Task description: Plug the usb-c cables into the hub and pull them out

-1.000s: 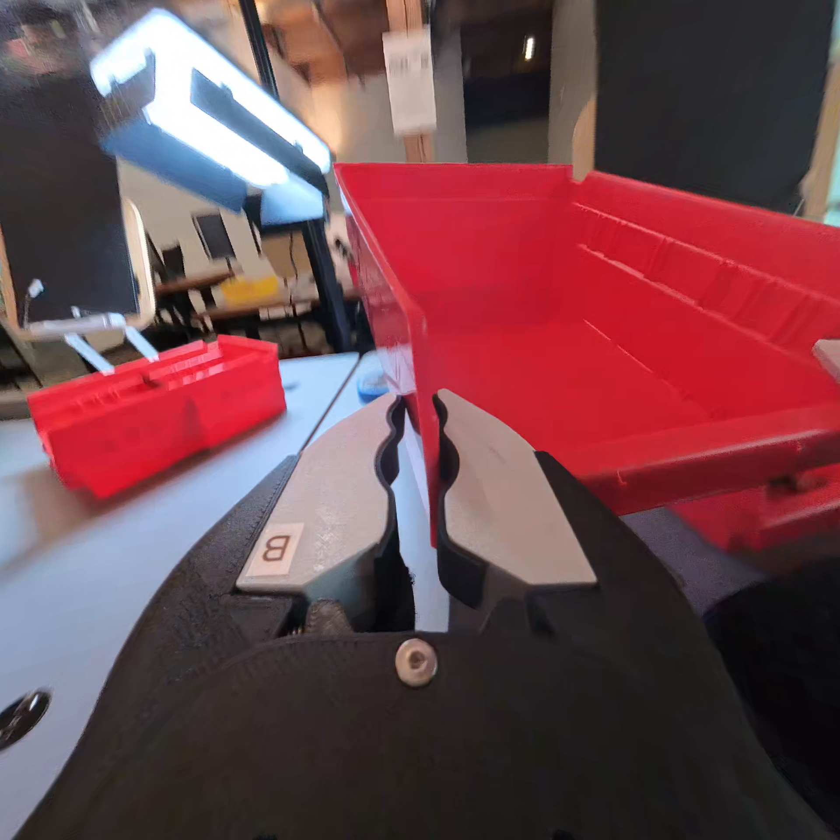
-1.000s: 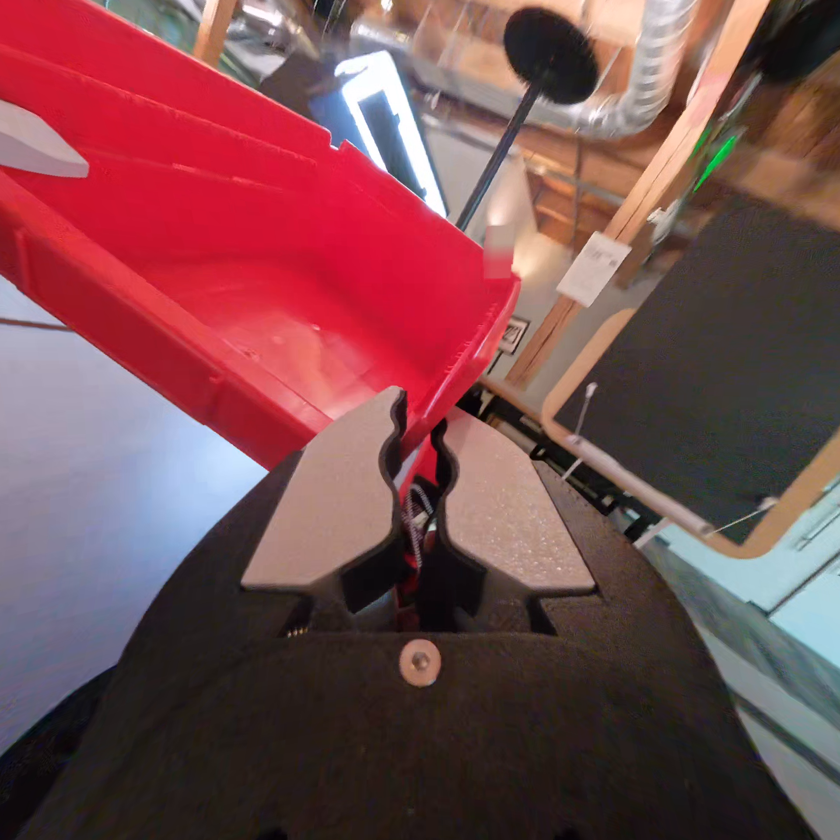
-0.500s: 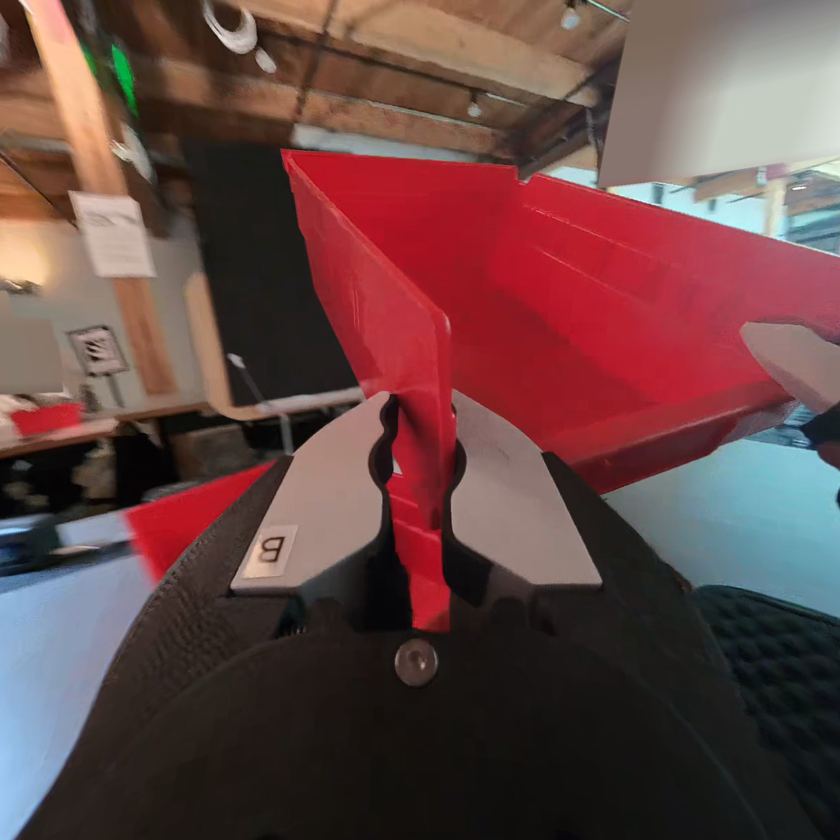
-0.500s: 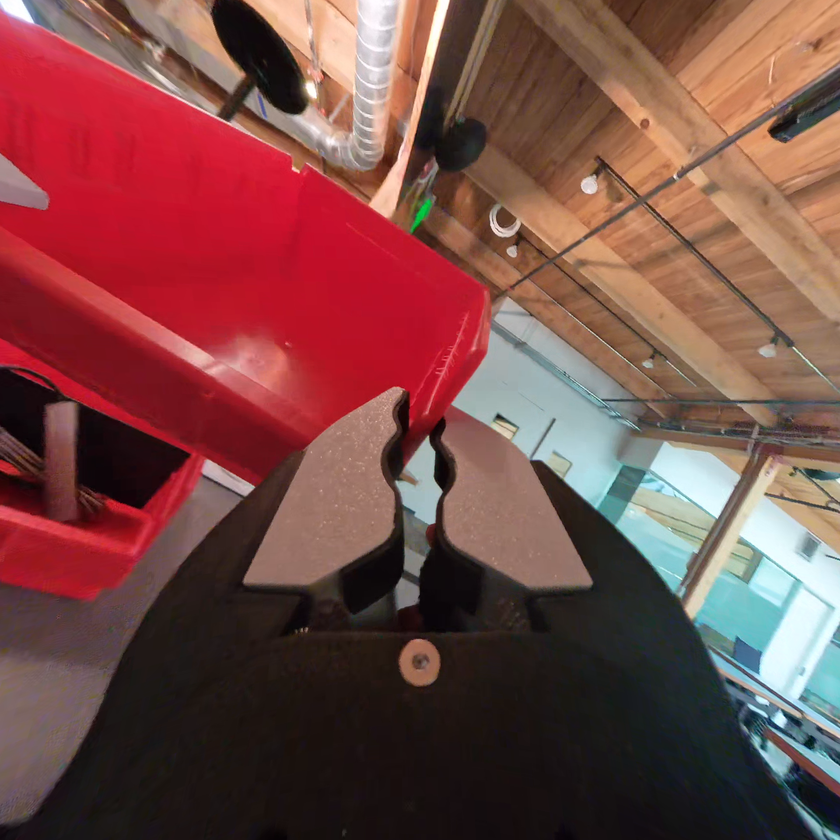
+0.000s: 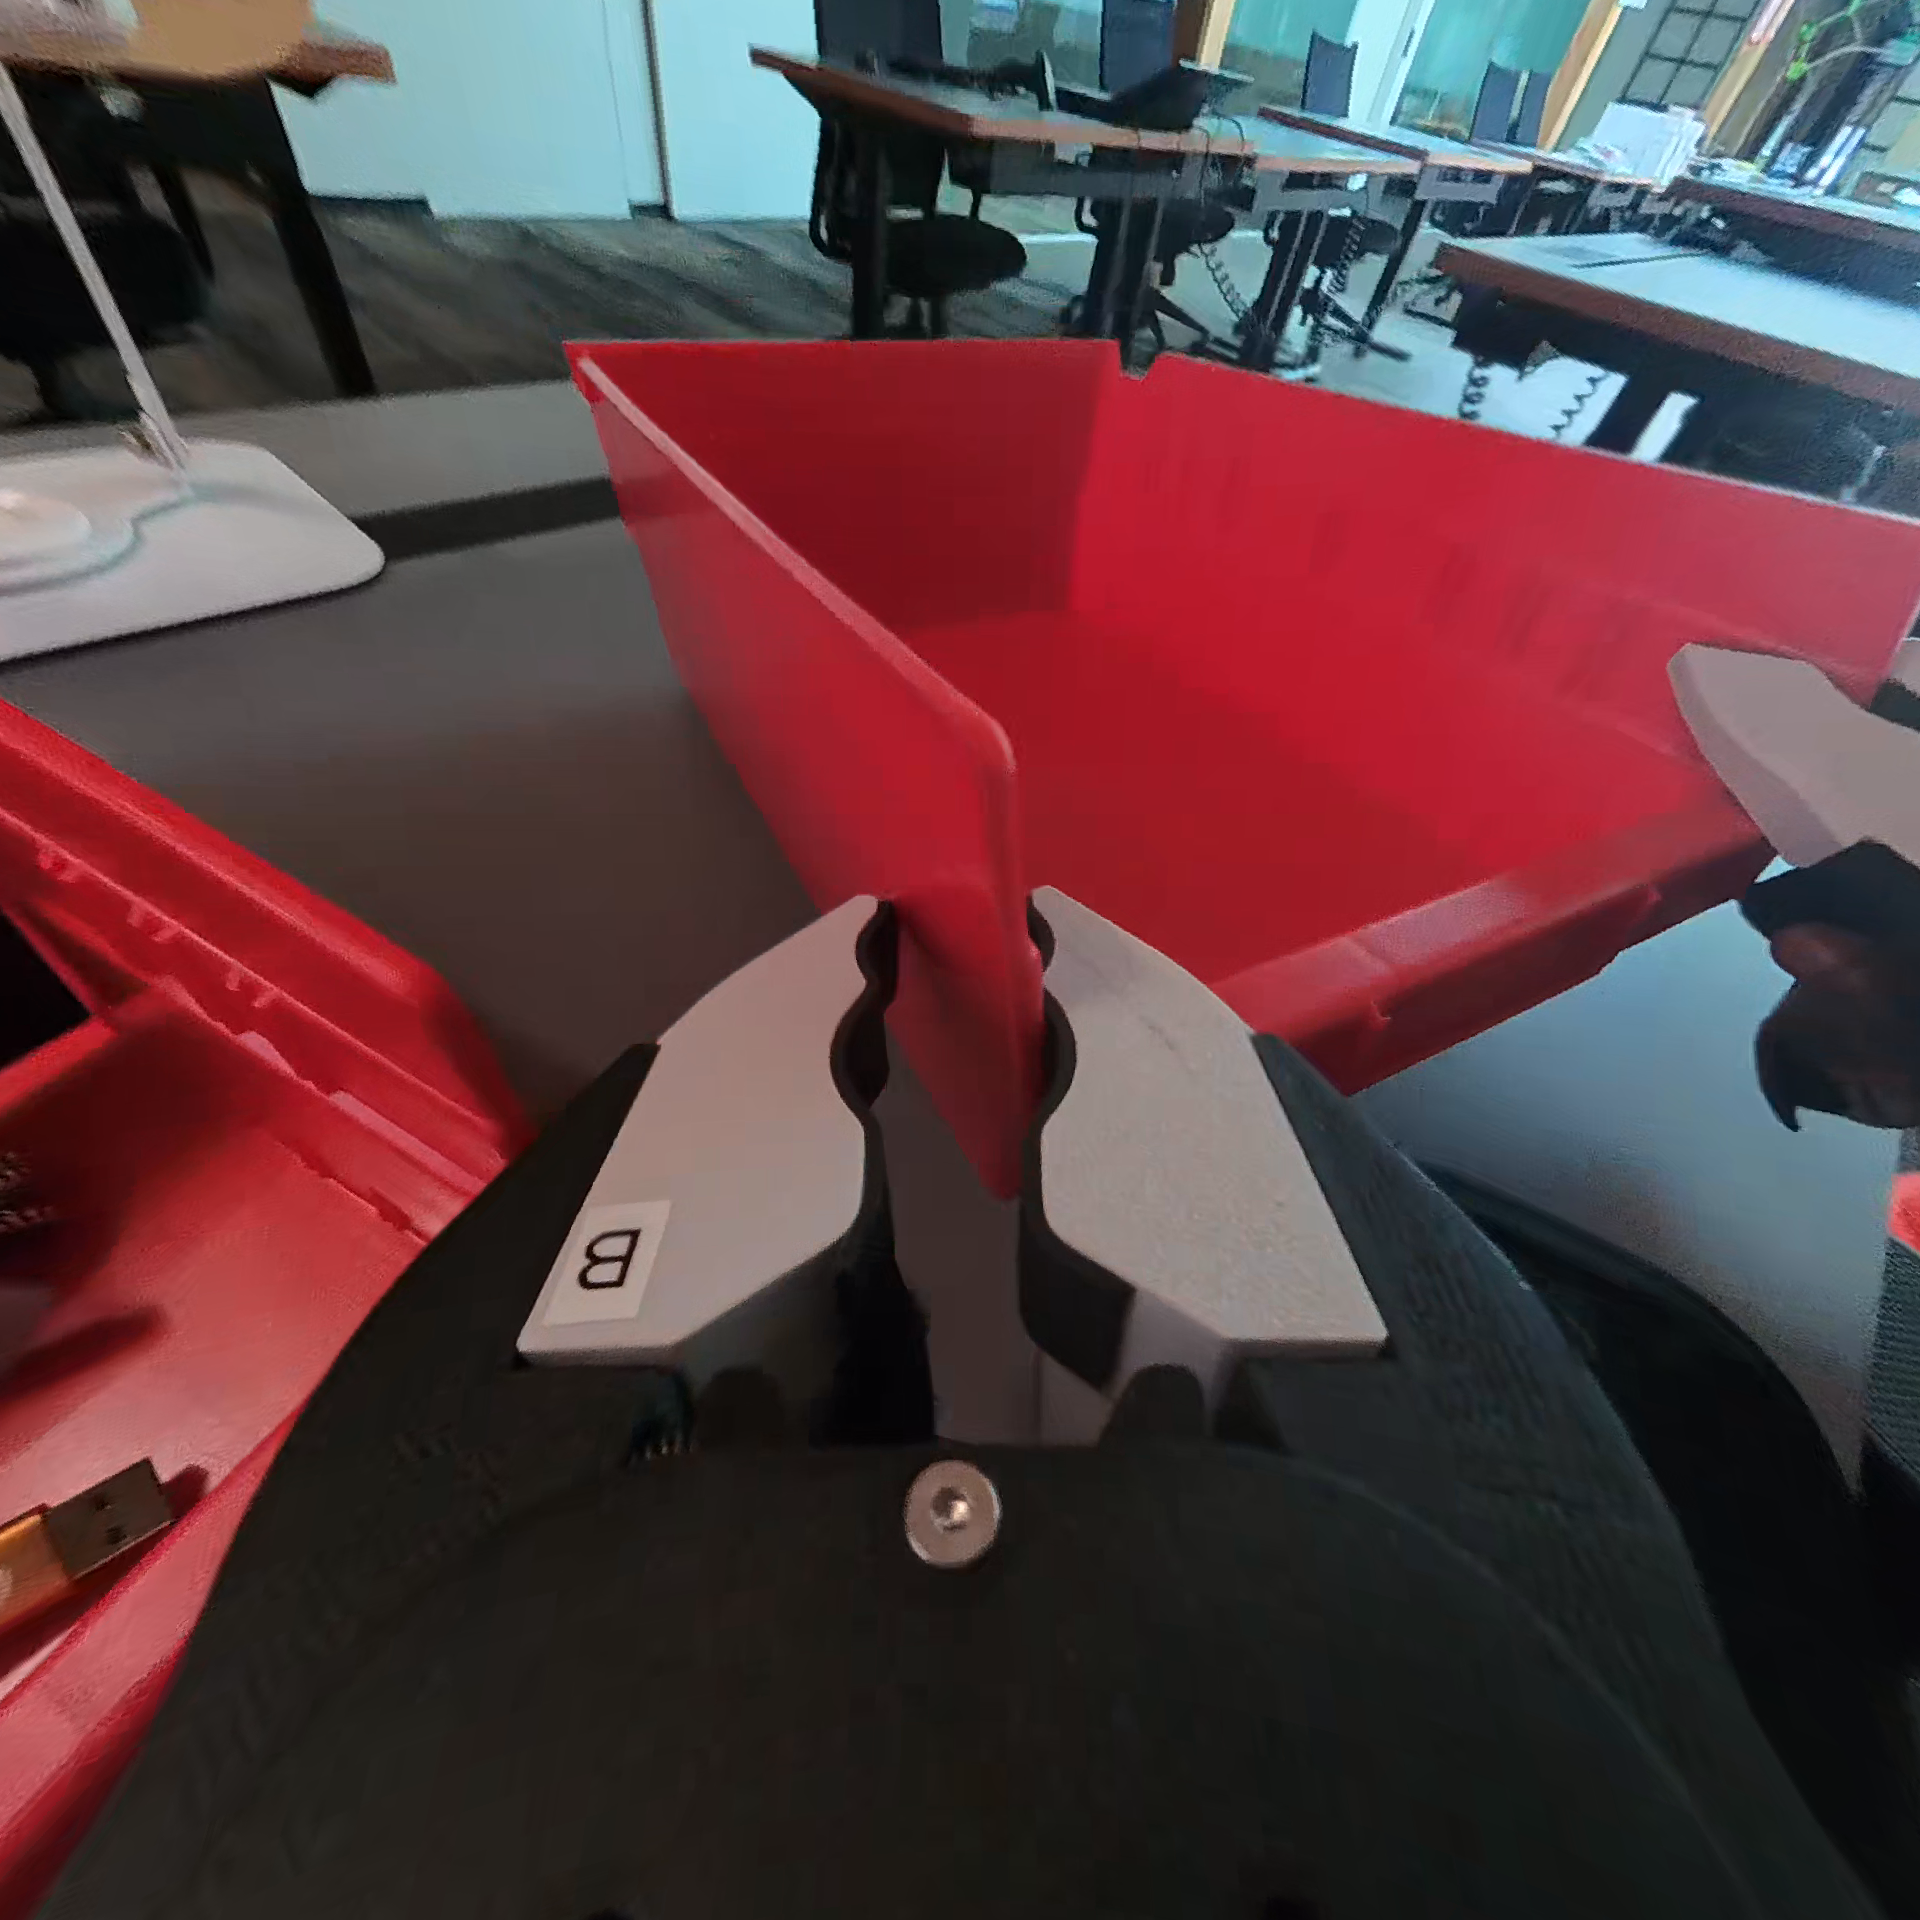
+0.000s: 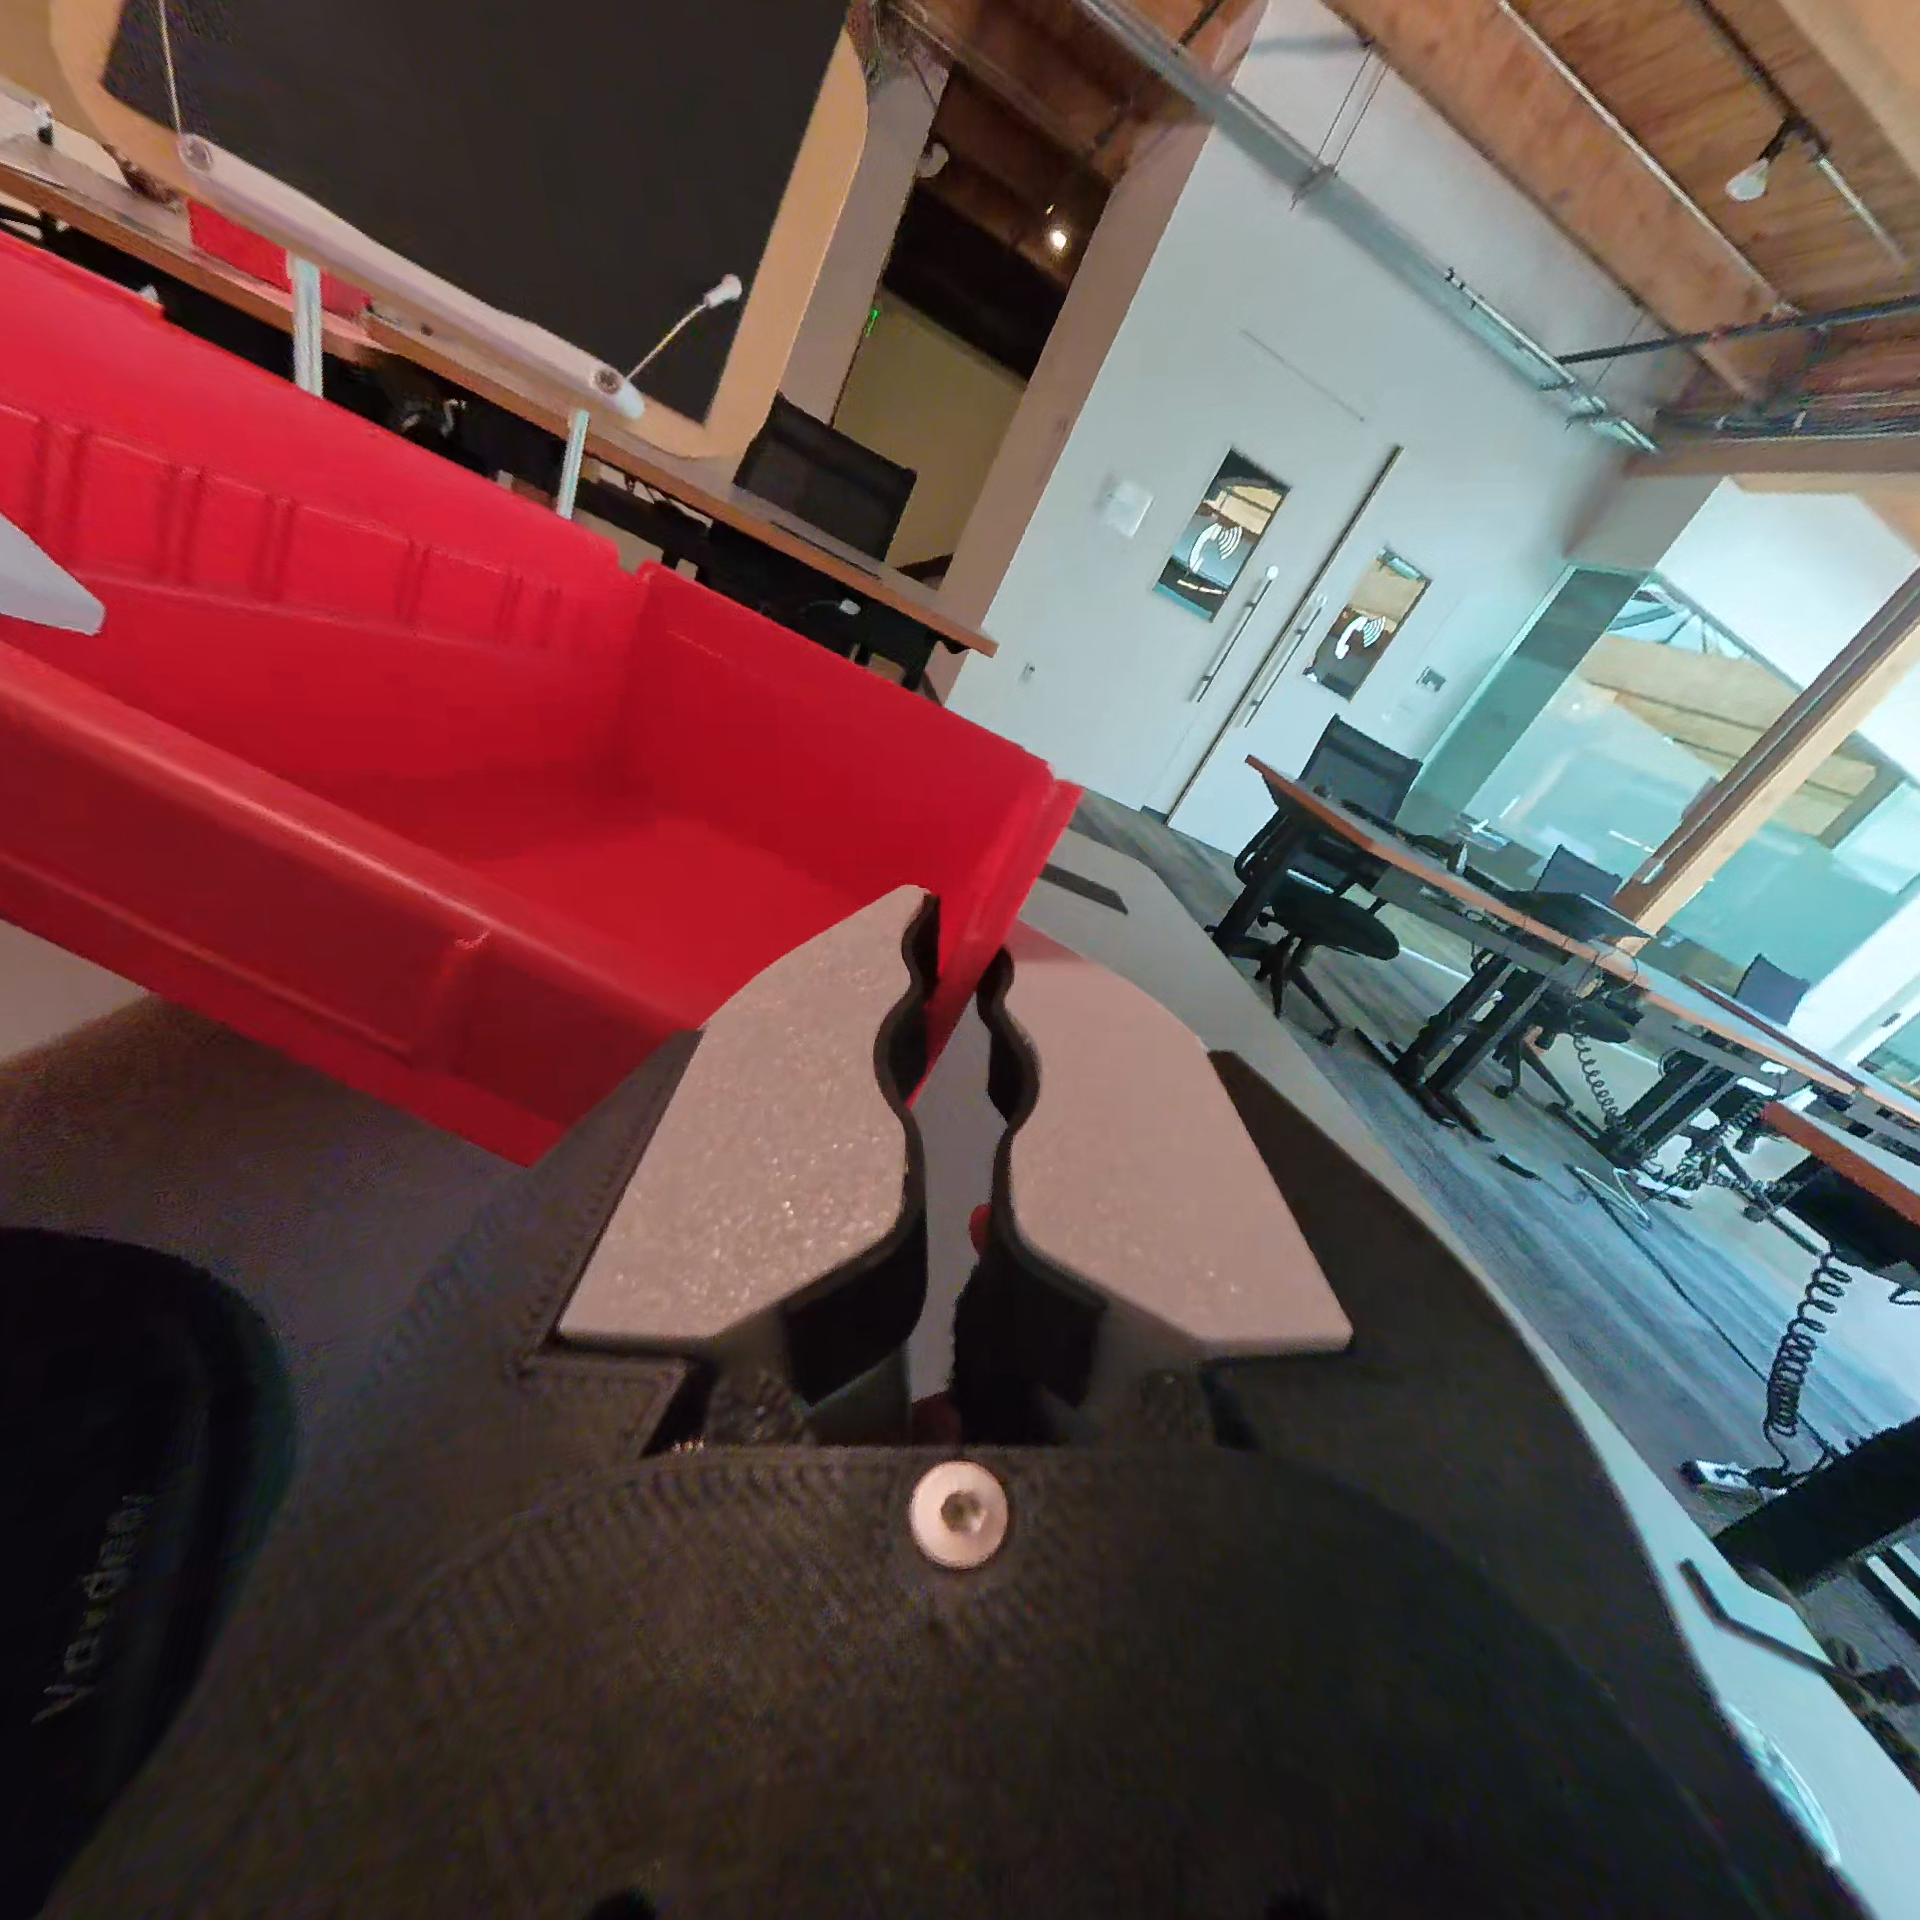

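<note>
Cables and hub are not seen; an empty red bin point(image 5: 1195, 644) is clamped at opposite walls by left gripper point(image 5: 961, 935) and right gripper point(image 6: 961, 935).

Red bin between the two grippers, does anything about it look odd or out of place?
Yes. The red bin is empty and pinched by its side walls, left gripper on one, right gripper on the opposite. No hub shows; only a USB plug in the neighbouring bin.
</note>
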`<state>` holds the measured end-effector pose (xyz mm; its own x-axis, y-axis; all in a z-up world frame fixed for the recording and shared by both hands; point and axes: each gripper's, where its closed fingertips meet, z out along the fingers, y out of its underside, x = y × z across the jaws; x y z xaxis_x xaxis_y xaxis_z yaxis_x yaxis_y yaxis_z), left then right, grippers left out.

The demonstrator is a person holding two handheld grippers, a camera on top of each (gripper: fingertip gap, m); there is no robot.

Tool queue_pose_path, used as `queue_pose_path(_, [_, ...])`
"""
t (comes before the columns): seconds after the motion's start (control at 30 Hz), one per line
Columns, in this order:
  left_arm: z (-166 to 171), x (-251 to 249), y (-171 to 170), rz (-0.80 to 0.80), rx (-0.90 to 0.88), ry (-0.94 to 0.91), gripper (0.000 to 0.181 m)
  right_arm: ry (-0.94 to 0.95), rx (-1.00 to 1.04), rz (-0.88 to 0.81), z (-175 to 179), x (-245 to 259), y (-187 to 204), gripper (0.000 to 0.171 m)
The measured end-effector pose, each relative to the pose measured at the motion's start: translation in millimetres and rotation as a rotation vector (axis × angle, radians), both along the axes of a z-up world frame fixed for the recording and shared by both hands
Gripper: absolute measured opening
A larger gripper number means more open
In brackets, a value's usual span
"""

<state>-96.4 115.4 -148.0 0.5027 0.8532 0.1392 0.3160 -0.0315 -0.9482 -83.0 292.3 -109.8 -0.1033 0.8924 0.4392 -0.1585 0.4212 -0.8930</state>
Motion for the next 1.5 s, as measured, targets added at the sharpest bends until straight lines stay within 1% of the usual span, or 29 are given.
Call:
queue_pose_path(0.17, [-6.9,3.3,5.8,-0.054,0.005,-0.035,0.028,-0.067,0.015,-0.012,-14.1,-4.7,4.9,0.006])
queue_pose_path(0.23, [-6.5,7.4,8.1,-0.081,0.007,-0.044,0.037,-0.122,0.047,-0.036,-21.3,-6.9,8.3,0.007])
queue_pose_path(0.33, [17.1,12.8,0.8,-0.063,0.025,0.093,0.034,-0.223,0.108,-0.066,-36.1,-9.7,13.3,0.008])
queue_pose_path(0.43, [30.9,26.7,-5.8,-0.097,0.024,0.145,0.038,-0.299,0.097,-0.081,-47.0,-12.1,18.6,0.012])
queue_pose_path(0.47, [36.8,34.2,-10.4,-0.107,0.024,0.166,0.039,-0.322,0.083,-0.066,-48.4,-11.4,17.9,0.014])
queue_pose_path(0.53, [50.0,51.1,-24.5,-0.118,0.010,0.223,0.041,-0.299,0.046,-0.037,-38.7,-8.5,16.5,0.019])
queue_pose_path(0.6, [60.3,66.7,-46.3,-0.100,-0.027,0.275,0.046,-0.235,0.018,-0.032,-20.7,-4.3,19.7,0.032])
queue_pose_path(0.67, [66.4,80.3,-72.9,-0.069,-0.076,0.330,0.051,-0.130,0.007,0.011,1.6,2.9,17.1,0.052])
queue_pose_path(0.73, [67.4,91.8,-99.7,-0.036,-0.115,0.376,0.054,-0.023,0.019,0.142,19.4,14.3,-0.9,0.079])
queue_pose_path(0.77, [73.2,93.4,-111.0,-0.022,-0.135,0.426,0.053,-0.013,0.030,0.231,21.7,21.6,-14.8,0.088])
queue_pose_path(0.83, [77.4,96.3,-127.2,-0.034,-0.199,0.462,0.054,-0.086,0.044,0.372,14.9,33.8,-42.1,0.102])
queue_pose_path(0.9, [68.5,98.4,-134.3,-0.065,-0.236,0.424,0.058,-0.153,0.125,0.484,3.7,46.3,-71.0,0.100])
queue_pose_path(0.97, [50.3,100.6,-127.6,-0.155,-0.275,0.346,0.055,-0.250,0.287,0.502,-17.3,51.1,-89.1,0.089])
queue_pose_path(1.0, [38.1,98.8,-126.6,-0.171,-0.325,0.301,0.055,-0.305,0.376,0.474,-29.8,49.2,-93.0,0.087])
queue_pose_path(1.07, [14.8,87.9,-132.0,-0.131,-0.478,0.250,0.055,-0.360,0.507,0.415,-50.4,42.5,-99.3,0.083])
queue_pose_path(1.17, [-18.1,68.7,-142.7,-0.067,-0.645,0.163,0.054,-0.386,0.578,0.392,-72.4,34.4,-116.0,0.076])
queue_pose_path(1.23, [-34.0,53.3,-153.3,-0.035,-0.739,0.106,0.051,-0.361,0.623,0.321,-78.2,24.3,-120.8,0.065])
queue_pose_path(1.3, [-52.7,44.4,-168.3,-0.038,-0.864,-0.024,0.051,-0.321,0.676,0.264,-80.7,17.8,-123.2,0.052])
queue_pose_path(1.33, [-60.6,45.3,-168.8,-0.083,-0.885,-0.081,0.042,-0.327,0.694,0.238,-83.8,15.7,-121.7,0.047])
queue_pose_path(1.37, [-63.9,46.7,-166.5,-0.117,-0.869,-0.117,0.034,-0.346,0.682,0.239,-86.4,15.7,-121.9,0.039])
queue_pose_path(1.4, [-63.3,46.0,-168.1,-0.113,-0.859,-0.127,0.033,-0.367,0.668,0.225,-87.9,14.2,-119.0,0.036])
queue_pose_path(1.5, [-63.6,50.8,-184.5,-0.090,-0.832,-0.141,0.034,-0.407,0.677,0.159,-88.1,8.1,-99.5,0.037])
